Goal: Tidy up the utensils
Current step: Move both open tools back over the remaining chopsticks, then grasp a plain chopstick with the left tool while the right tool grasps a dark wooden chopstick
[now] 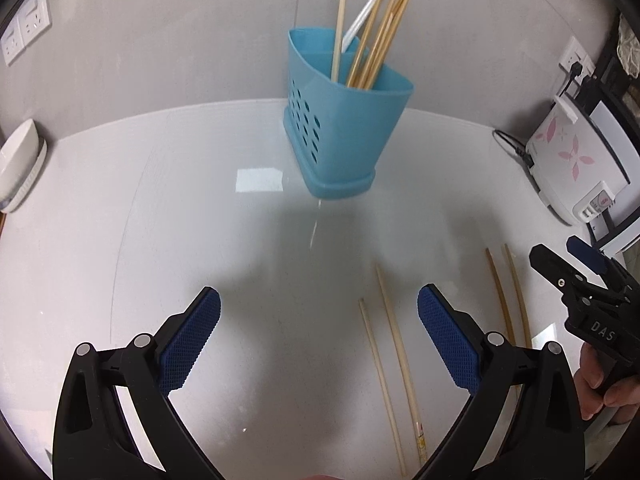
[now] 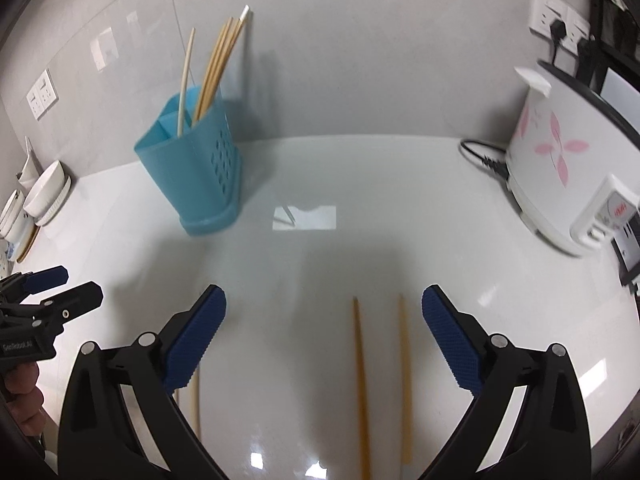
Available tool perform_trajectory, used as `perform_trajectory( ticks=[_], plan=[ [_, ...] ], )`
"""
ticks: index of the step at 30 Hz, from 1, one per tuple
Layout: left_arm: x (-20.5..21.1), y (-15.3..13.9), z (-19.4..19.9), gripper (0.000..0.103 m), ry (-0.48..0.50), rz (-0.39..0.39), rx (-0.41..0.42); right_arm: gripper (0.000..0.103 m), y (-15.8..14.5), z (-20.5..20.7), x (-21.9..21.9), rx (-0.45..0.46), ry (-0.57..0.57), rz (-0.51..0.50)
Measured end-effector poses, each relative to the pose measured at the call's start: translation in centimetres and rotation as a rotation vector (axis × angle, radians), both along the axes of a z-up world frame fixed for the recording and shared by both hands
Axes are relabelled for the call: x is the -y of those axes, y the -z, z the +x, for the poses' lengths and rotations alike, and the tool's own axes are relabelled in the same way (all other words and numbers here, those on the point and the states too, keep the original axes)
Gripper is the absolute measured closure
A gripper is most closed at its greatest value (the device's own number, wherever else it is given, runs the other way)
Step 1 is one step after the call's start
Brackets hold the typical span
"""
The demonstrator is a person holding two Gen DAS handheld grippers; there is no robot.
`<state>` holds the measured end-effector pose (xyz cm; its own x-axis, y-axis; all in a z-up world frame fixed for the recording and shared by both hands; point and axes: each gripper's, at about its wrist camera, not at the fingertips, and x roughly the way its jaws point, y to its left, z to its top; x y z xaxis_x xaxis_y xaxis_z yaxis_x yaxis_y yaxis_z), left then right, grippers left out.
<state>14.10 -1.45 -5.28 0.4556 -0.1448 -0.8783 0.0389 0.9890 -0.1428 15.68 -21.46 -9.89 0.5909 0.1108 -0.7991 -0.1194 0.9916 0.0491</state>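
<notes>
Left gripper [image 1: 319,316]: jaws spread wide, blue textured pads [image 1: 188,344] facing each other, nothing held. It is angled down over the white countertop [image 1: 120,240]. Two pale chopsticks [image 1: 394,344] lie flat on the surface between the pads, nearer the right-hand pad, touching neither.

Right gripper [image 2: 324,316]: jaws likewise at full spread, empty. Two darker tan chopsticks [image 2: 360,380] lie side by side, roughly parallel, on the countertop between its pads, nearer the right-hand pad and clear of both. A further pale chopstick [image 2: 195,400] shows just beside the left-hand pad, partly hidden by the finger.

In the left wrist view the right gripper [image 1: 560,264] appears at the right edge, held by a hand [image 1: 604,384], above the tan pair [image 1: 508,292].

Utensil holder [image 1: 344,120]: blue plastic, tapered, with round perforations on one side and a divider inside. It stands upright at the back of the countertop, near the grey wall [image 1: 160,40], well apart from the loose chopsticks. It contains several bamboo chopsticks [image 1: 380,36] standing tilted, one paler stick and a white one.

A white rice cooker [image 2: 560,168] with pink flower print stands at the right; stacked white bowls [image 2: 44,196] stand at the left
</notes>
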Motion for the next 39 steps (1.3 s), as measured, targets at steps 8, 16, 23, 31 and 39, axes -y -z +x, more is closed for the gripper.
perform_trajectory(
  ticks=[8,16,23,31,39],
  plan=[
    [1.6,3.0,-1.4,0.006,0.003,0.004,-0.097,0.009,2.1,-1.9,1.5,-0.08,-0.002,-0.003],
    [3.2,5.9,-2.5,0.006,-0.005,0.015,-0.19,0.012,4.1,-3.2,1.9,-0.157,-0.008,-0.031],
    [3.3,7.9,-3.5,0.006,-0.056,0.035,-0.272,0.02,5.4,-3.9,2.1,-0.225,-0.013,-0.058],
    [3.9,8.8,-4.6,0.007,-0.077,0.086,-0.319,0.034,6.7,-4.2,2.1,-0.301,-0.018,-0.082],
    [4.1,8.8,-4.5,0.022,-0.071,0.122,-0.352,0.052,7.7,-3.9,1.7,-0.37,-0.02,-0.098]
  ],
)
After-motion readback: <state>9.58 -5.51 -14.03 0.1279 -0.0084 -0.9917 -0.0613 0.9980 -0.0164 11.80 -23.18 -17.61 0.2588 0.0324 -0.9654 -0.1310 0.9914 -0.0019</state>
